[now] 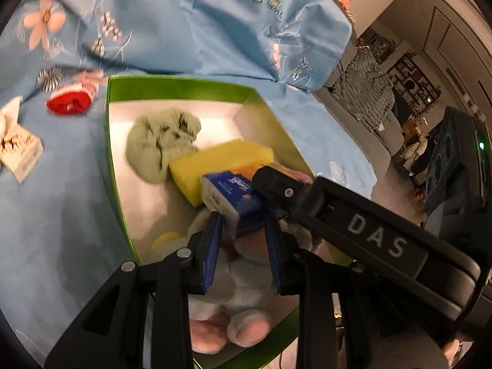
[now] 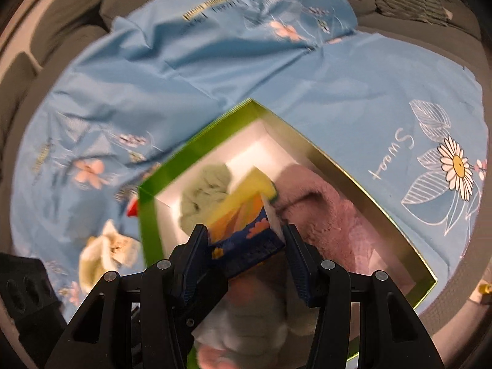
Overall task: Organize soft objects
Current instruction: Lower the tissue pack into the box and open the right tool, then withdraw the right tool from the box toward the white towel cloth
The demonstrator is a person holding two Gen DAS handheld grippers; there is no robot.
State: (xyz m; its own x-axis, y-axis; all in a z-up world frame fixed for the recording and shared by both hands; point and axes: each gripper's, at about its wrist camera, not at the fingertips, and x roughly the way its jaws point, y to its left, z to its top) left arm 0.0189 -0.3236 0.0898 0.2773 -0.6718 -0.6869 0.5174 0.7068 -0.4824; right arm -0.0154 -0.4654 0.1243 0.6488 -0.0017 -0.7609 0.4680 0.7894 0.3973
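Blue tissue pack (image 2: 246, 240), tilted, long axis across box (image 2: 147, 215)

**Blue floral sheet and its load**

A wrinkled light-blue cloth sheet (image 1: 190, 30) printed with flowers covered the surface. On it sat an open green-walled cardboard box (image 1: 180, 89) with a white inside. At the box's ten o'clock lay a red-and-white knitted item (image 1: 71, 101); at nine o'clock, near the sheet's edge, lay a small white tissue pack (image 1: 19, 150).

Right hand-held gripper (image 2: 246, 246) clamps blue tissue pack (image 2: 246, 240) above green box (image 2: 147, 215) holding soft items.
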